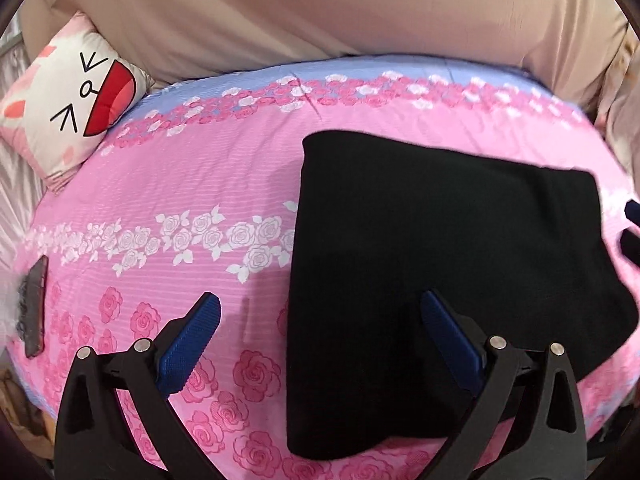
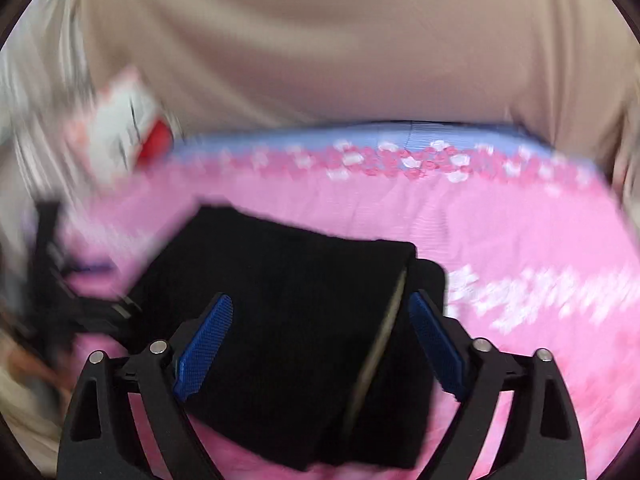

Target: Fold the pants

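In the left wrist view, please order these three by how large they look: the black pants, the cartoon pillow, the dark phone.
1. Black pants, clearly the largest.
2. Cartoon pillow.
3. Dark phone, smallest; it lies at the warped picture edge, so its look is less sure.

Pants (image 1: 440, 240), pillow (image 1: 68, 100) on bed (image 1: 224, 168)

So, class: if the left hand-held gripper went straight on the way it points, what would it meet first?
Probably the pink bedspread, beside the left edge of the folded black pants; depth is hard to judge.
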A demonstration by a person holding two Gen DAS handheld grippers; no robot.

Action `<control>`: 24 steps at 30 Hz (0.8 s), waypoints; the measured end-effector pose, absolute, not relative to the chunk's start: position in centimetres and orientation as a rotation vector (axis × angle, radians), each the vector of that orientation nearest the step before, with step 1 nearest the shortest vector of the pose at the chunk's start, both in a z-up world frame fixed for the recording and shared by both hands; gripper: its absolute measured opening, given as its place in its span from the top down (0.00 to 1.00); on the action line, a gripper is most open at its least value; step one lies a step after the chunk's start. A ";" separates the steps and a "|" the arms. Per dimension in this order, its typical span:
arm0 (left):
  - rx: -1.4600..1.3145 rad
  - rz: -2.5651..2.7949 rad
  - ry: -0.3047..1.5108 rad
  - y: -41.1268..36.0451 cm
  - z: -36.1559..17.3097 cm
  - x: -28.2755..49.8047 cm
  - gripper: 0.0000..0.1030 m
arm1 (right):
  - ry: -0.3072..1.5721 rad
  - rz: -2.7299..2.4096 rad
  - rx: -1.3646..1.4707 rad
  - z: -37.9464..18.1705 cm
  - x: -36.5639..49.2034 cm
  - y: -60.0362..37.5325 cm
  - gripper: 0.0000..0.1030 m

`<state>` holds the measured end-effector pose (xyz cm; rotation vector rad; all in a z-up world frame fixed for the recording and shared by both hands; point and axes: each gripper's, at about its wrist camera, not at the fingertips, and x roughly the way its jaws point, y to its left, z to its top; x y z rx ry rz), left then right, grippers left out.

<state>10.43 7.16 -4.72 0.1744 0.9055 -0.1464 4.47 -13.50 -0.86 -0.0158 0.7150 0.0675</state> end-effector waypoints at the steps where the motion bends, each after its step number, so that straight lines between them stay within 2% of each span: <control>1: 0.174 -0.147 0.912 7.2 -5.0 10.5 0.05 | 0.758 -0.010 -0.071 -2.3 5.4 -14.1 0.18; 3: 0.153 -0.157 0.920 7.3 -5.3 10.6 0.04 | 0.841 -0.108 -0.060 -4.1 6.5 -16.2 0.17; 7: 0.130 -0.160 0.932 7.7 -5.7 10.7 0.04 | 0.845 0.037 0.304 -3.2 5.5 -20.1 0.15; 13: 0.111 -0.166 0.945 7.7 -5.9 10.8 0.04 | 0.969 0.062 0.525 -6.0 5.0 -22.7 0.15; 18: 0.097 -0.169 0.952 7.7 -6.0 10.7 0.04 | 0.969 0.118 0.639 -7.0 3.8 -23.1 0.14; 21: 0.022 -0.269 0.997 8.1 -6.1 10.5 0.05 | 0.979 0.201 0.718 -7.6 3.5 -23.0 0.14; 24: -0.143 -0.428 1.129 9.0 -7.7 10.3 0.05 | 0.986 0.313 0.818 -8.6 3.1 -22.5 0.13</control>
